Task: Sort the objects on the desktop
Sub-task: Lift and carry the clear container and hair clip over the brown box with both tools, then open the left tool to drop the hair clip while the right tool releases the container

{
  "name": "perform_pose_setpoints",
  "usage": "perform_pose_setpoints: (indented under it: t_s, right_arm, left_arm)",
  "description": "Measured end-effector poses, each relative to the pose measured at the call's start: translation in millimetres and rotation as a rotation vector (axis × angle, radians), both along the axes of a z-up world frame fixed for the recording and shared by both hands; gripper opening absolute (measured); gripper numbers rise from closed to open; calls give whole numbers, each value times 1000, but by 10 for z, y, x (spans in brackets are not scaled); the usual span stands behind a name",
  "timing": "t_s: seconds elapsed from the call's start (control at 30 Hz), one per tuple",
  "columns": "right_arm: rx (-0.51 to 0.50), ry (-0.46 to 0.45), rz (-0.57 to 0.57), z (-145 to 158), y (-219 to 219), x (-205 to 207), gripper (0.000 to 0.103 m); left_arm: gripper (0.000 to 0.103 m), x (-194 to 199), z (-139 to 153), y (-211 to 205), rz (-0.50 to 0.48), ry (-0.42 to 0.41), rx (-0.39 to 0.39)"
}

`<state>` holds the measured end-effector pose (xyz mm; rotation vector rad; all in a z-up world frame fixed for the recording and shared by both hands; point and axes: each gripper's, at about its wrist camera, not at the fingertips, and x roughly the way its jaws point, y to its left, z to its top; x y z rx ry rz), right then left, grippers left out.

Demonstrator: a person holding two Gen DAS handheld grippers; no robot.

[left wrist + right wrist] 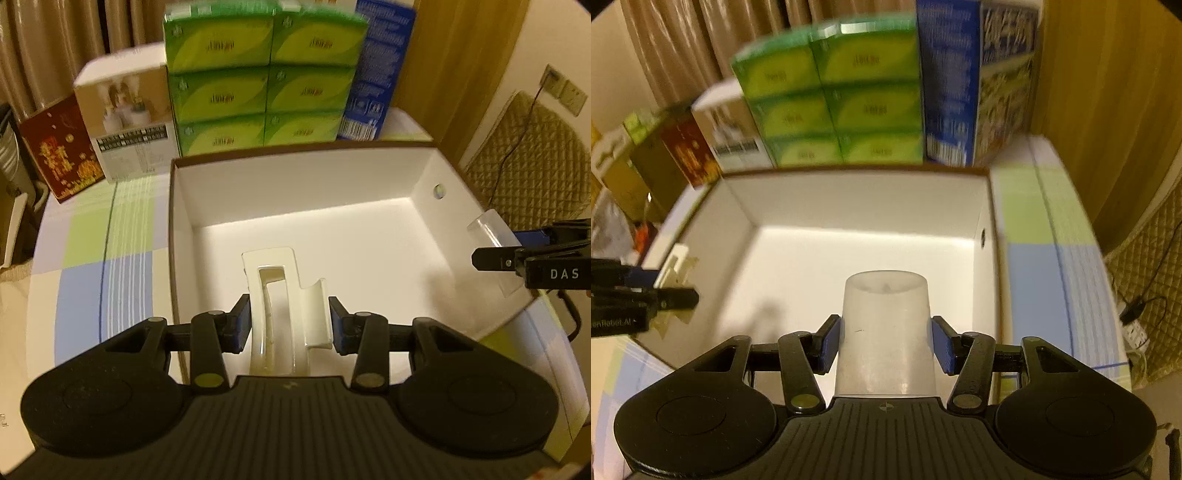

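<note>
My left gripper (290,319) is shut on a white plastic holder (284,295) with a slot in it, held over the near edge of an open white cardboard box (177,229). My right gripper (886,338) is shut on a translucent plastic cup (885,332), held over the same box (986,206) from its right side. In the left wrist view the right gripper (524,258) and the cup (495,236) show at the box's right rim. In the right wrist view the left gripper (646,295) and the holder (674,269) show at the left rim. The box floor looks bare.
Behind the box stand green tissue packs (262,81), a tall blue carton (376,74), a white product box (125,122) and a dark red box (59,147). The table has a checked blue, green and white cloth (107,251). A quilted chair (532,162) stands to the right.
</note>
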<state>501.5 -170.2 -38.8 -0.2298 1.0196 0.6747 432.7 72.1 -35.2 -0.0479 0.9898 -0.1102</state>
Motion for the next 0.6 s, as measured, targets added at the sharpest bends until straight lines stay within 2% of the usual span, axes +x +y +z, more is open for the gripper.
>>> perform_pose_setpoints:
  t_s: [0.23, 0.37, 0.6]
  right_arm:
    - [-128, 94, 40, -279, 220, 219, 49]
    - [-212, 80, 76, -388, 312, 238, 49]
    - [-274, 52, 86, -530, 400, 235, 49]
  left_arm:
    - [37, 308, -373, 0, -9, 121, 21]
    - [37, 354, -530, -68, -48, 158, 69]
    - [37, 409, -691, -151, -87, 193, 106]
